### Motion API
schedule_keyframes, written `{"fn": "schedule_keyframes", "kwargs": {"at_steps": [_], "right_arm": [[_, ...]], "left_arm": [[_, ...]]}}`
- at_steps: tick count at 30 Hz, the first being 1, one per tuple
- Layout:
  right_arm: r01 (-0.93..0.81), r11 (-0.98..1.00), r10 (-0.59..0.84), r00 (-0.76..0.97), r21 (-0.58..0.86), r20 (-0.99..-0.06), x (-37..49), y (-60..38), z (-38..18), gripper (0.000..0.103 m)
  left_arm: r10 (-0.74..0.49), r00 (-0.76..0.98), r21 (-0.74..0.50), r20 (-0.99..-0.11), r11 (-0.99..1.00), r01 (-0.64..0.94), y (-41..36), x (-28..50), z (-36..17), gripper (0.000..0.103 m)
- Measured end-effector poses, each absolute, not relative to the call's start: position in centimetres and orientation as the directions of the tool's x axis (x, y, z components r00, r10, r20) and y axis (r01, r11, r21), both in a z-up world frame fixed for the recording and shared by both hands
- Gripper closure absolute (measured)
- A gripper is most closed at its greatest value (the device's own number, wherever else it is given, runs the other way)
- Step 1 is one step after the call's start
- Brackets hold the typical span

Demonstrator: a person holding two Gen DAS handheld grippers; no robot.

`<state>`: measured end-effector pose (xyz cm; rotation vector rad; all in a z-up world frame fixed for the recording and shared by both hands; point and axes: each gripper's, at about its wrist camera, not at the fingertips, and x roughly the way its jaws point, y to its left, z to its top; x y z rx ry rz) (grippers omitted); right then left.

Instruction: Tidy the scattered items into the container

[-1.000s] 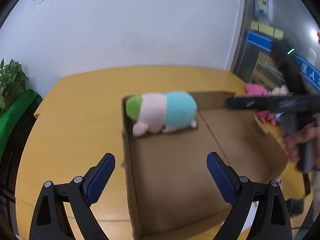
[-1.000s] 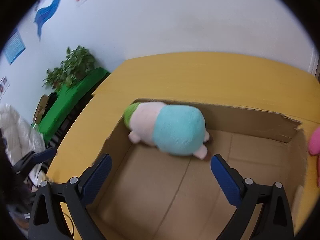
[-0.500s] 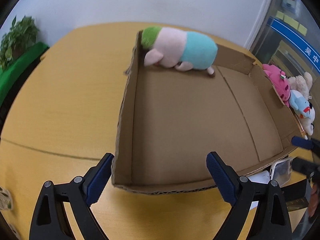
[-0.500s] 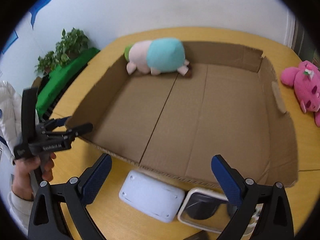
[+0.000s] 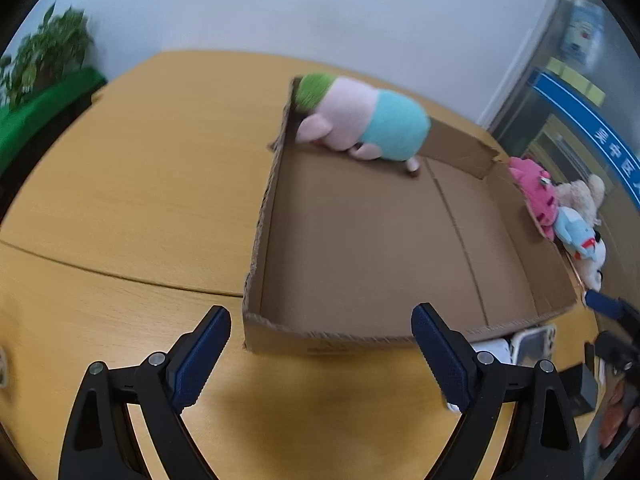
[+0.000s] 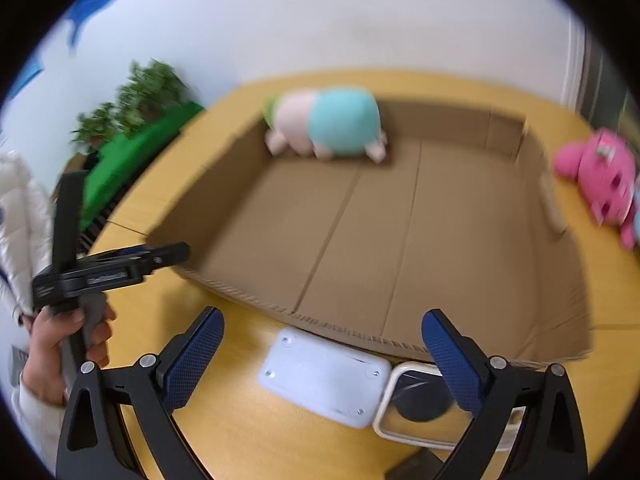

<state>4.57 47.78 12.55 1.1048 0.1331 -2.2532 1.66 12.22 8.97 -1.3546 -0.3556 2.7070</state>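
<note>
With both the right gripper point(image 6: 322, 354) and left gripper point(image 5: 322, 354) spread and empty, the next pick is probably best made by lowering the right one squarely over the white case point(image 6: 325, 376) at lower centre, just beside the cardboard box point(image 6: 248, 296).

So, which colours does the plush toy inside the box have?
The plush toy is green, pink and turquoise; clearest in the left wrist view.

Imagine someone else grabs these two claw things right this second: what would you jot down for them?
Left gripper: open, holding nothing, hovering at the near-left corner of the cardboard box.
Right gripper: open, holding nothing, over the white flat device just outside the box's near wall.
Done: green, pink and teal plush lies in the box's far-left corner.
Left: pink plush, the other plush toys outside the right wall, the white device and the white-framed item beside it.
</note>
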Motion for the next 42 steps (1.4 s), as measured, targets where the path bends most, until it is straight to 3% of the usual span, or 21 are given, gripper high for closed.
{"fn": "schedule_keyframes", "kwargs": {"at_steps": [3,8,15,21,22,25,26,29,33,37,38,42], "right_arm": [[0.608,-0.770,-0.539,-0.458,0.193,-0.707,7.9,51.9,13.9,0.003],[0.552,-0.799,-0.530,-0.457,0.239,-0.714,10.4,59.0,11.6,0.003],[0.493,-0.823,-0.516,-0.447,0.280,-0.731,9.1,61.9,8.7,0.003],[0.511,-0.804,-0.537,-0.403,0.305,-0.741,10.7,62.5,6.7,0.005],[0.511,-0.804,-0.535,-0.395,0.306,-0.747,11.0,62.4,6.1,0.011],[0.516,-0.795,-0.540,-0.366,0.318,-0.758,11.4,61.5,5.0,0.046],[0.517,-0.782,-0.563,-0.346,0.349,-0.751,11.5,61.2,4.8,0.050],[0.527,-0.757,-0.600,-0.326,0.386,-0.731,12.0,60.0,4.7,0.051],[0.459,-0.608,-0.771,-0.146,0.648,-0.620,11.7,58.5,3.2,0.058],[0.358,-0.485,-0.860,-0.026,0.798,-0.510,11.5,56.4,0.7,0.058],[0.339,-0.484,-0.861,-0.018,0.807,-0.509,11.5,55.9,0.1,0.054],[0.346,-0.594,-0.774,0.001,0.726,-0.634,12.0,54.2,-0.7,0.037]], "left_arm": [[0.199,-0.654,-0.238,-0.730,-0.971,-0.030,12.5,4.7,11.6,0.010],[0.318,-0.684,-0.308,-0.656,-0.941,-0.143,15.2,7.5,13.9,0.009],[0.551,-0.491,-0.427,-0.675,-0.834,-0.349,24.6,4.3,11.2,0.011],[0.649,-0.343,-0.480,-0.679,-0.747,-0.460,30.8,4.3,8.8,0.011],[0.661,-0.321,-0.490,-0.678,-0.733,-0.473,31.7,4.5,8.3,0.011],[0.672,-0.269,-0.502,-0.689,-0.712,-0.492,33.3,5.0,7.1,0.013],[0.675,-0.253,-0.506,-0.693,-0.706,-0.496,33.5,5.2,6.9,0.015],[0.691,-0.256,-0.526,-0.675,-0.696,-0.489,32.1,6.1,7.2,0.017],[0.671,-0.337,-0.518,-0.660,-0.732,-0.444,28.1,7.9,8.4,0.017],[0.611,-0.414,-0.490,-0.675,-0.791,-0.367,24.1,9.8,8.5,0.017],[0.599,-0.418,-0.491,-0.683,-0.800,-0.345,23.4,10.2,8.2,0.017],[0.541,-0.440,-0.475,-0.717,-0.841,-0.261,21.2,11.6,7.0,0.017]]}}
